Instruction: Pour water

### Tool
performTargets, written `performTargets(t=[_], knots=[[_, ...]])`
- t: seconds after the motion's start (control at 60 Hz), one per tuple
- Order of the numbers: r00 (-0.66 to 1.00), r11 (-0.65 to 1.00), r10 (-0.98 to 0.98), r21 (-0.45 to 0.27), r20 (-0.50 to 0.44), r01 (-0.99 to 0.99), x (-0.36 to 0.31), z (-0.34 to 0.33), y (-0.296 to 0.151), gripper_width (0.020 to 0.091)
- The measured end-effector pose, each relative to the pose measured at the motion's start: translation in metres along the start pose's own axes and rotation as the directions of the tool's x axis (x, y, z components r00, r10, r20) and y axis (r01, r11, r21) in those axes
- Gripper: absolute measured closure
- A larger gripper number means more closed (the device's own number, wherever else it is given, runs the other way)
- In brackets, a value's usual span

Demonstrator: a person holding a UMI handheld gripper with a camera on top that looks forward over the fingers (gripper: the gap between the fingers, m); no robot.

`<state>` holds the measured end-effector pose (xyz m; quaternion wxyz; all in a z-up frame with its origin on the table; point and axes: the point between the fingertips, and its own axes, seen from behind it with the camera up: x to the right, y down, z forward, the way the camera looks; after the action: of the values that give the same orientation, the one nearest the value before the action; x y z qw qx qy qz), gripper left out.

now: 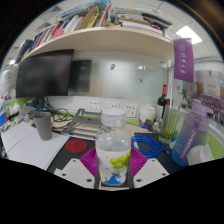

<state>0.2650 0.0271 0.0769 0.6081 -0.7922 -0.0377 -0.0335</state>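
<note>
A clear plastic water bottle [113, 150] with a white cap and a blue-and-green label stands upright between my gripper's [112, 163] two fingers. Both magenta pads [89, 160] press against its sides, so the gripper is shut on it. The bottle looks lifted a little above the white table [35, 148]. A grey cup [42, 125] stands on the table to the left, beyond the fingers. A second bottle [189, 130] with a purple tint stands to the right.
A dark monitor [45, 74] stands at the back left under a bookshelf [90, 25]. A red round coaster [77, 146] and a coil of blue cable [148, 147] lie just behind the held bottle. A white mug [147, 113] and other clutter sit along the back wall.
</note>
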Motion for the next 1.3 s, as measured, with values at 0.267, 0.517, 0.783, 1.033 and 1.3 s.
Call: performTargets(t=[0.267, 0.517, 0.783, 1.033, 1.3], knots=[[0.947, 0.944, -0.319, -0.077, 0.042, 0.321, -0.037, 0.031, -0.038, 0.0716], [0.649, 0.647, -0.756, -0.059, 0.080, 0.761, -0.102, 0.072, -0.094, 0.0718], [0.172, 0.169, -0.982, -0.041, 0.074, 0.985, -0.154, 0.104, -0.114, 0.0719], [-0.251, -0.257, -0.965, -0.095, 0.071, 0.962, -0.162, 0.120, -0.114, 0.0719], [-0.274, -0.280, -0.958, -0.068, 0.078, 0.958, -0.171, 0.114, -0.114, 0.0718]])
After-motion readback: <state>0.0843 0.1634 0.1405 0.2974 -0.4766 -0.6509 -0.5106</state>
